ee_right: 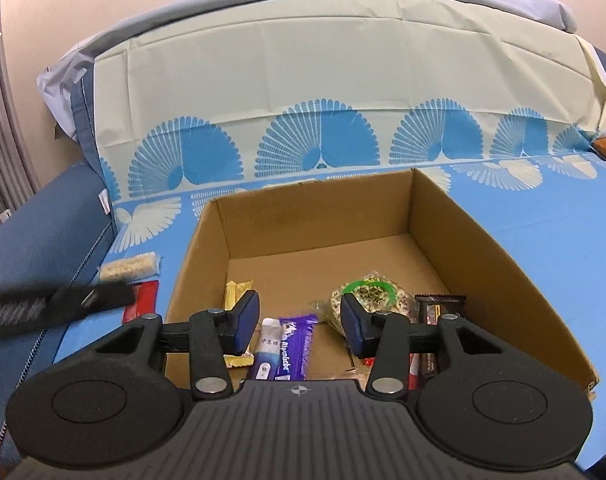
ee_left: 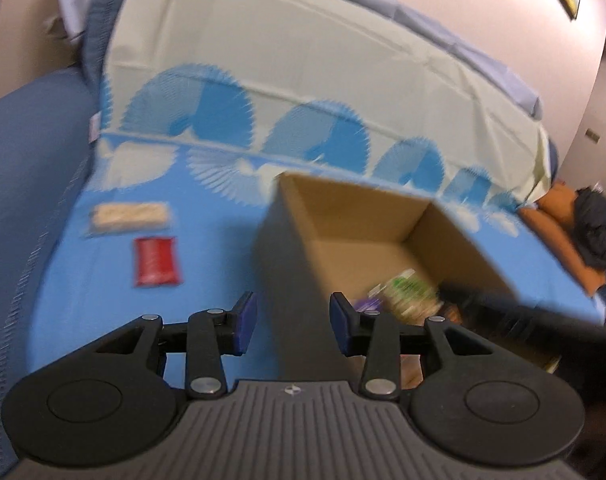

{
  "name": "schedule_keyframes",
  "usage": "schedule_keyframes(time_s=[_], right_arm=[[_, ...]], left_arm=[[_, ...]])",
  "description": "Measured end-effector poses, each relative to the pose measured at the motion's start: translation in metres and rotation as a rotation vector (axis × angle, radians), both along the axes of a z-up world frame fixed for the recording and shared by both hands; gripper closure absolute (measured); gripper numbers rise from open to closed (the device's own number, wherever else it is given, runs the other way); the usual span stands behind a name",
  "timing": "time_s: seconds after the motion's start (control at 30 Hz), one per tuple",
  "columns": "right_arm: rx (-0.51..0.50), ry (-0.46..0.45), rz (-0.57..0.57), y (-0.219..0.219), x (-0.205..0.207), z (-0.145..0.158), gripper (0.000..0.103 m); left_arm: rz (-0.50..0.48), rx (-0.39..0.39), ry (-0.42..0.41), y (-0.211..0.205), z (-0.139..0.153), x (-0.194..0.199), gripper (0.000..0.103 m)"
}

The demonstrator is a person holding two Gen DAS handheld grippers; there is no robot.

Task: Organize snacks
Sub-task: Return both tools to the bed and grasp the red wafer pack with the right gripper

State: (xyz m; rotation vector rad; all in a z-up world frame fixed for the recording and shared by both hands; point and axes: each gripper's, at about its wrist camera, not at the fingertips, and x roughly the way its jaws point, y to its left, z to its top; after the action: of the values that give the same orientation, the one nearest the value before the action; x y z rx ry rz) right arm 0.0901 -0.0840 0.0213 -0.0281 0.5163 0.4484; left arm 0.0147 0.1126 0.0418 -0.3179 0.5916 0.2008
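One cardboard box [ee_right: 443, 216] holds five snacks, two lie outside; both grippers [ee_left: 293, 322] [ee_right: 299, 322] gape, empty.

I see a blue fan-print sheet [ee_right: 543, 248] carrying a cardboard box [ee_right: 483, 248], a pale snack packet [ee_right: 129, 266] and a red packet [ee_left: 157, 262].

A cardboard box [ee_right: 423, 216] stands on a cloth [ee_right: 543, 248] spread over a sofa [ee_left: 27, 152]. Along the near side of the box floor lie, left to right, a wafer bar [ee_right: 236, 290], a small tube [ee_right: 268, 350], a chocolate bar [ee_right: 294, 346], a round snack bag [ee_right: 373, 294] and a dark bar [ee_right: 437, 304]. Left of the box, on the cloth, a flat packet [ee_left: 157, 261] lies before a cracker pack [ee_left: 129, 217].
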Motion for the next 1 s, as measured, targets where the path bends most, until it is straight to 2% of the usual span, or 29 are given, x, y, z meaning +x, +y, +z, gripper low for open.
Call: schedule_keyframes(time_s=[0.13,0.3,0.4,0.5,0.67,0.83,0.93,1.0], right_arm=[[-0.027,-0.014,0.015,0.008,-0.004,-0.005,0.056],[-0.05,-0.056,0.046,0.02,-0.017,-0.009,0.056],[-0.065,-0.094,0.062,0.026,-0.027,-0.011,0.056],[-0.076,-0.141,0.094,0.033,-0.039,-0.012,0.056],[-0.086,-0.248,0.188,0.05,-0.058,-0.009,0.056],[-0.113,-0.233,0.24,0.07,-0.063,-0.005,0.056],[-0.111,-0.201,0.275,0.089,-0.058,0.001,0.056],[-0.099,-0.164,0.3,0.107,-0.051,0.005,0.056]], left_arm=[[-0.005,0.011,0.064,0.039,-0.025,-0.035,0.063],[-0.039,0.15,0.115,0.054,-0.059,-0.08,0.063],[0.038,0.105,0.027,0.064,-0.054,-0.095,0.061],[0.077,0.106,0.037,0.067,-0.058,-0.094,0.061],[0.089,0.046,0.022,0.079,-0.059,-0.094,0.055],[0.137,-0.017,-0.001,0.092,-0.059,-0.1,0.052],[0.135,-0.021,-0.017,0.093,-0.059,-0.102,0.05],[0.141,-0.021,-0.026,0.093,-0.058,-0.102,0.044]])
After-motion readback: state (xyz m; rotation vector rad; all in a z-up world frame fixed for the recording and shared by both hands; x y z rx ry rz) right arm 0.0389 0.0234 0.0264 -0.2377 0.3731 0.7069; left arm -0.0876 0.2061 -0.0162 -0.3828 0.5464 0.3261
